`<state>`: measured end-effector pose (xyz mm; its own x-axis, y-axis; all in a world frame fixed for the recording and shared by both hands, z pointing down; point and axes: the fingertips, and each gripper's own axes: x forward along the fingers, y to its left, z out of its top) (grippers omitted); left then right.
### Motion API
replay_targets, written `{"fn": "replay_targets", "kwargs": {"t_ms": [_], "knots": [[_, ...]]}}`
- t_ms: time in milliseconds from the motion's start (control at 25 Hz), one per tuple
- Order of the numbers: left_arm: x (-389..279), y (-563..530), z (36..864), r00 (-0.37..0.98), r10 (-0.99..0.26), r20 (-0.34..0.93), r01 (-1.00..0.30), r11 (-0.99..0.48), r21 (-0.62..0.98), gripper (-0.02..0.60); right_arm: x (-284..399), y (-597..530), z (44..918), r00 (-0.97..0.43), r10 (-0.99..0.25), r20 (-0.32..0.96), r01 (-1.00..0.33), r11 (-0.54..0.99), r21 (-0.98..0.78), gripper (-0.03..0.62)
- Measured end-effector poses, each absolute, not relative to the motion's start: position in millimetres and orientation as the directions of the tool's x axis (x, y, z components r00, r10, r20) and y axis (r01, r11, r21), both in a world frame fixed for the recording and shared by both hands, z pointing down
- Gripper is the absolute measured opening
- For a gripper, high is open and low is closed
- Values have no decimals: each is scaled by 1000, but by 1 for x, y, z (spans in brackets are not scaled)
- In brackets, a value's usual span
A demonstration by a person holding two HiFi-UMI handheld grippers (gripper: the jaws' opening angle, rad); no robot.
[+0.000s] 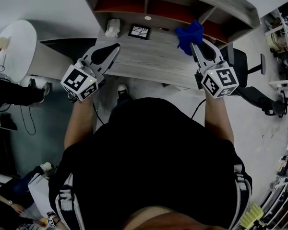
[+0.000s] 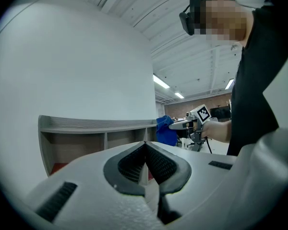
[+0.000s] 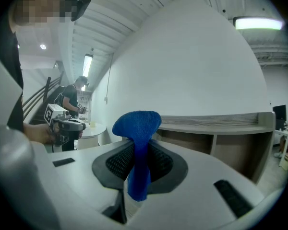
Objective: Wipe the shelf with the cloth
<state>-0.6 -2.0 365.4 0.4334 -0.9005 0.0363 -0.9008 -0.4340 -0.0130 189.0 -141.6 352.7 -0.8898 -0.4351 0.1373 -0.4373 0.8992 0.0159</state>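
Note:
A blue cloth is pinched in my right gripper, which is shut on it above the right part of the grey wooden desk. In the right gripper view the cloth bunches up above the closed jaws of that gripper. The shelf unit with open compartments stands at the back of the desk. My left gripper hovers shut and empty over the desk's left edge. In the left gripper view this gripper's jaws meet, with the shelf and the cloth beyond.
A white object, a dark framed square and a small round disc lie on the desk under the shelf. A round white table stands left, an office chair right. Another person stands far off.

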Motion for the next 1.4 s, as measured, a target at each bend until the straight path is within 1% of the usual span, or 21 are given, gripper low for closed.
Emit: {"fn": "replay_targets", "kwargs": {"t_ms": [640, 1400], "knots": [[-69, -40, 383, 471, -880, 60, -882, -471, 21, 17, 124, -174, 369, -865, -470, 175, -477, 879, -4, 55], [-191, -73, 392, 492, -869, 52, -870, -490, 49, 17, -7, -199, 375, -876, -439, 201, -449, 894, -4, 55]]}}
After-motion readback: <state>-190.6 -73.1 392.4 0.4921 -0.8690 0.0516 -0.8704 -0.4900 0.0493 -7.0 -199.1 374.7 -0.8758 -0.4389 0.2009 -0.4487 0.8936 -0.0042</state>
